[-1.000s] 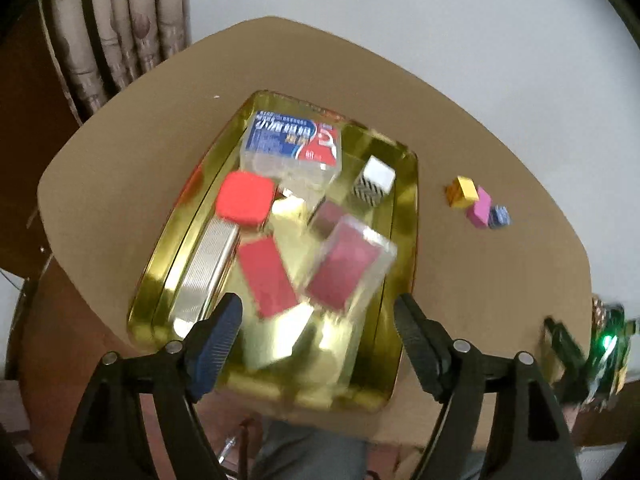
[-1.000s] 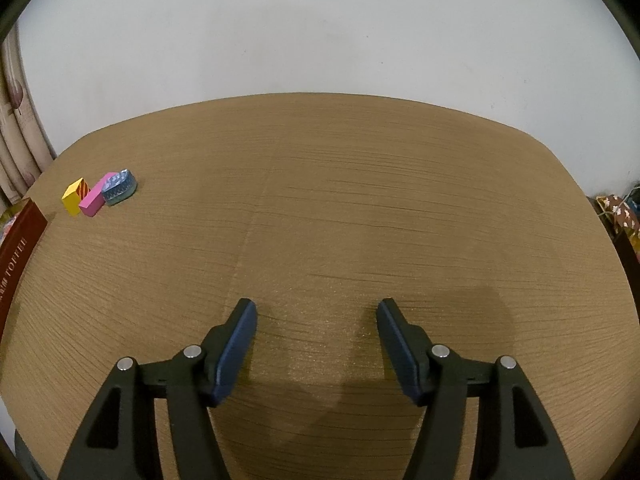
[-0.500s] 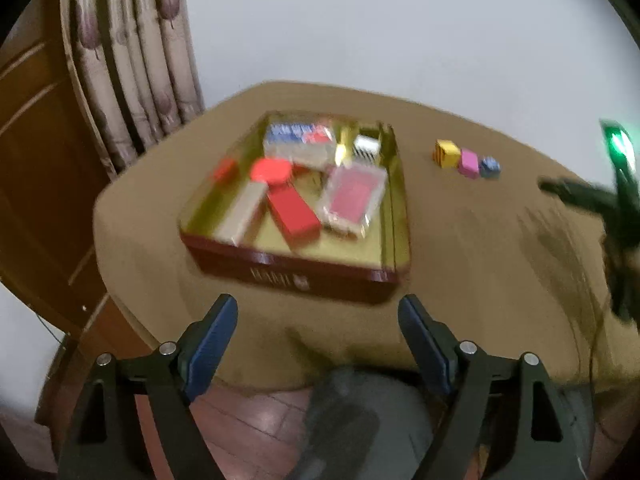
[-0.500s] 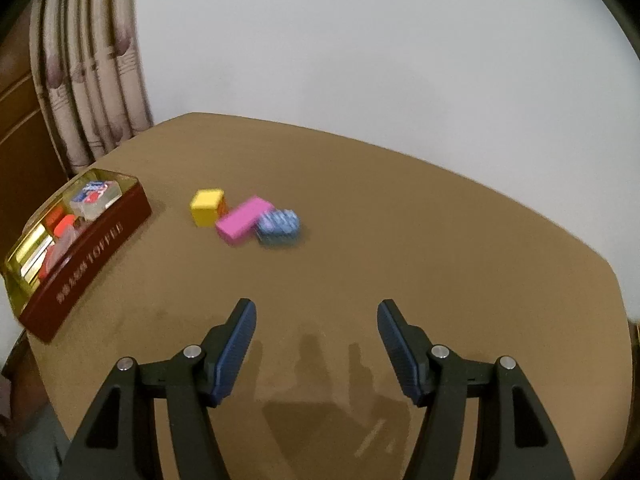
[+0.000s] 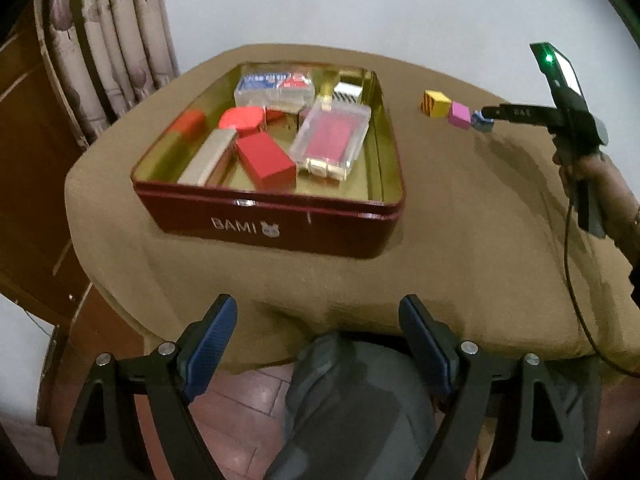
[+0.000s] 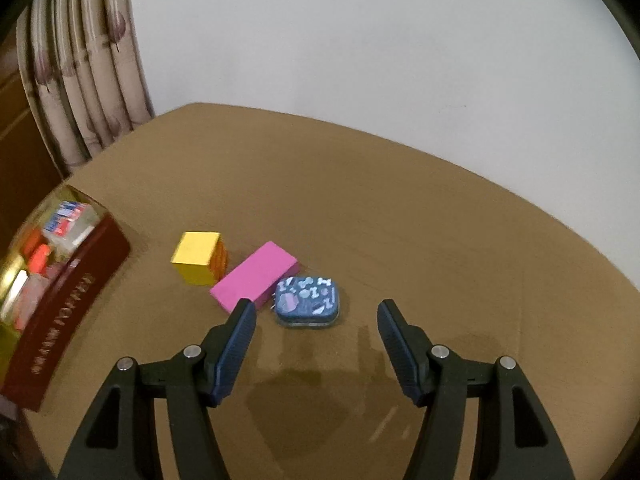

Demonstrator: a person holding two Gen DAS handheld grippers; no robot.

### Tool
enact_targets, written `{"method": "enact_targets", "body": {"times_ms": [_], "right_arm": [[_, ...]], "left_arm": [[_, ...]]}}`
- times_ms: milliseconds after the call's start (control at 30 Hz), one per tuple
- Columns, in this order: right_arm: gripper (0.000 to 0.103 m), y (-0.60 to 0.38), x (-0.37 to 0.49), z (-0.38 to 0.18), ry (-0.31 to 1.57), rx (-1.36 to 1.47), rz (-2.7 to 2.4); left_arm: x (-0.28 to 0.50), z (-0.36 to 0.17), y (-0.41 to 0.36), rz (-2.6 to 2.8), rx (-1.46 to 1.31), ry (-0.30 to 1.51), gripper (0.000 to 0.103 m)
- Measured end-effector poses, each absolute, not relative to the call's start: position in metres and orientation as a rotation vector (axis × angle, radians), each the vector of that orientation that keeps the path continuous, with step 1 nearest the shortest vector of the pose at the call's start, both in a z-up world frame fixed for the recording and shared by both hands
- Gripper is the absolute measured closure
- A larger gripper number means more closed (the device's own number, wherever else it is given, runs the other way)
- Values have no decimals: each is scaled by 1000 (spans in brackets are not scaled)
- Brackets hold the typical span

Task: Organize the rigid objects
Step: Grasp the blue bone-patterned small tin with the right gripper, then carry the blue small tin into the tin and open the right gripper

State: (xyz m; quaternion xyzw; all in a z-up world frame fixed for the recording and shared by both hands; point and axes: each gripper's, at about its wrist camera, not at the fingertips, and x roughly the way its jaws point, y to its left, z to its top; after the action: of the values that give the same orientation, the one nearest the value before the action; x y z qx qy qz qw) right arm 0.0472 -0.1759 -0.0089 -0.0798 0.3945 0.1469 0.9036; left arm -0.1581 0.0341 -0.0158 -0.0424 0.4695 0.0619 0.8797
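Observation:
A dark red tin with a gold inside sits on the brown table and holds several boxes: red ones, clear cases, a silver bar. A yellow cube, a pink box and a small blue patterned tin lie in a row on the table right of the tin. My right gripper is open and empty, just before the blue tin. It also shows in the left wrist view, by the blue tin. My left gripper is open and empty, off the table's near edge.
A curtain and a wooden door stand at the left. A white wall is behind the table. A person's legs and a red floor are below my left gripper. A cable hangs from the right gripper.
My left gripper has pulled back from above the tin to beyond the table's near edge. My right gripper has swung left and come up to the three small objects.

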Motion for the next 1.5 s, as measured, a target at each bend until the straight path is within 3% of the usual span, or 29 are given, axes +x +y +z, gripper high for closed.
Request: {"method": "enact_targets", "body": {"times_ms": [233, 333, 567, 700, 933, 1300, 1500], "right_arm": [[39, -178, 70, -31, 870, -140, 320], [59, -180, 75, -37, 880, -128, 325], [59, -189, 65, -31, 861, -118, 324], [59, -179, 30, 3, 799, -69, 419], [59, -70, -44, 65, 753, -148, 837], [59, 80, -94, 15, 839, -415, 1020], [59, 113, -89, -2, 854, -574, 1081]], "left_arm": [[-154, -25, 30, 118, -90, 1020, 23], [-154, -26, 28, 118, -81, 1023, 23], [-156, -21, 27, 130, -77, 1005, 23], [-160, -15, 36, 149, -134, 1008, 23], [-181, 4, 71, 280, -203, 982, 23], [-205, 10, 107, 309, -298, 950, 23], [-202, 4, 101, 264, -290, 984, 23]]}}
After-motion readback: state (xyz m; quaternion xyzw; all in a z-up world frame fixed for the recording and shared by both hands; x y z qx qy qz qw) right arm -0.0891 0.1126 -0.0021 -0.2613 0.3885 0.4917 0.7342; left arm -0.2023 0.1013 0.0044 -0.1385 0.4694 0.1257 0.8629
